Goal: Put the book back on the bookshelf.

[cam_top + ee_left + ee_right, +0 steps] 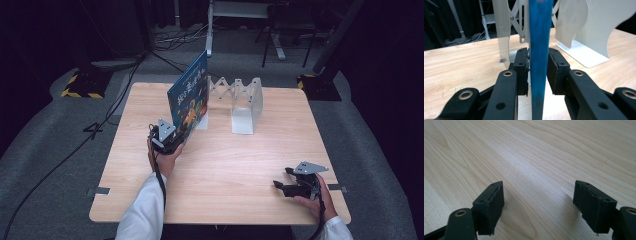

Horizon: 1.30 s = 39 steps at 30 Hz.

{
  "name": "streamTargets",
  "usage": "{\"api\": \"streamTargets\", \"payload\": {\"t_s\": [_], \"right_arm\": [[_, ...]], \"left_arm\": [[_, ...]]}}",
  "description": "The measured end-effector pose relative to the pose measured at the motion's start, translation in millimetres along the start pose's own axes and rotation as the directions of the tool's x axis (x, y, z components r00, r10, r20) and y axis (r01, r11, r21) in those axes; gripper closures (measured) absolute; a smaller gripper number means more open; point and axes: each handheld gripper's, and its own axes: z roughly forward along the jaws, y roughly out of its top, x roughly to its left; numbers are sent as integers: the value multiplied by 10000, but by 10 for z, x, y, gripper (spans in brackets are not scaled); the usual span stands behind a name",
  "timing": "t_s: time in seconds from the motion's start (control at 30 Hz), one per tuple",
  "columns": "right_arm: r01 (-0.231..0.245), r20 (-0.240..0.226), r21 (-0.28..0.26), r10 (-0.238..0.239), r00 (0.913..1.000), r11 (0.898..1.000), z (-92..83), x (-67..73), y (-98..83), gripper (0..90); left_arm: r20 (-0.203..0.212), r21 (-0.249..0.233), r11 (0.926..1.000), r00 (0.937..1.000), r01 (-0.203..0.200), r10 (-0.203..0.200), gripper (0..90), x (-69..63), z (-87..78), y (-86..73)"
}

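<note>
Blue book (189,97) stands upright against white rack (248,105) at table (225,170) back, left tool (537,65) loosened around its edge — withdraw straight, avoid tipping; right tool (539,202) idles open.

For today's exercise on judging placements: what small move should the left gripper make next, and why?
Probably open a little wider and draw back: the blue book already stands upright beside the white rack, and the left gripper's pads look barely parted from it.
</note>
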Motion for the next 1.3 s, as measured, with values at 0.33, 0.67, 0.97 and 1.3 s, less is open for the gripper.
{"api": "streamTargets", "payload": {"t_s": [0.33,0.67,0.97,1.3], "right_arm": [[0,-3,-20,0,10000,10000,3,2,-1,251],[-10,-34,-23,10,10000,10000,6,5,2,250],[0,-37,-23,0,10000,10000,6,5,2,250],[2,-24,-37,-2,10000,10000,6,8,2,251]], "left_arm": [[359,123,9999,9993,-82,78,805,-2,-39,-118],[-305,228,9960,9958,866,-859,814,-158,92,-34],[-431,122,9955,9947,939,-933,786,-329,226,-2],[-790,-12,9890,9859,1481,-1477,776,-374,360,23]]}}
